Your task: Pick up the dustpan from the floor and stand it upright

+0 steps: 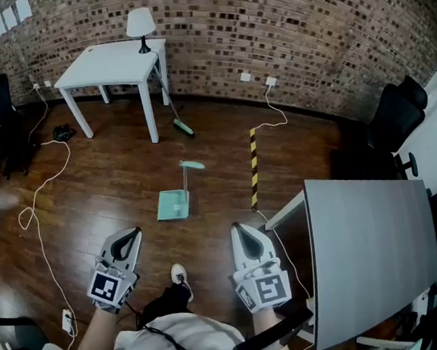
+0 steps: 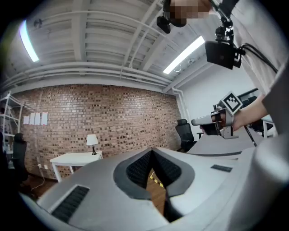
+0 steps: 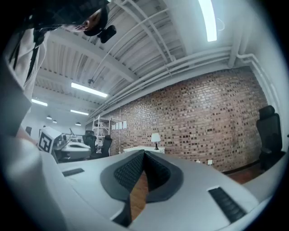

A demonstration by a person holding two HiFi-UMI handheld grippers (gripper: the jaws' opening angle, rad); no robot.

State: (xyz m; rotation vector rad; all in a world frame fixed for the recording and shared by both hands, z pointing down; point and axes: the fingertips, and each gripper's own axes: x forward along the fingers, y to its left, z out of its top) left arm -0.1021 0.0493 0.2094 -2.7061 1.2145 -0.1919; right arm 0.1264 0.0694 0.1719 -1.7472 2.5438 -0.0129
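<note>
1. Our left claw (image 1: 134,232) has its jaws pressed together with nothing between them, pointing level above the wood floor (image 1: 110,182).
2. Our right claw (image 1: 237,227) is closed and empty too, with the grey table (image 1: 367,256) just beside it on its right.
3. The green dustpan (image 1: 175,204) lies flat on the floor ahead of both claws, between them, well apart from either tip.

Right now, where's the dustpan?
Head view, centre: the green dustpan lies on the wood floor, just left of the yellow-black floor strip, nearer the person than the white table and broom.
</note>
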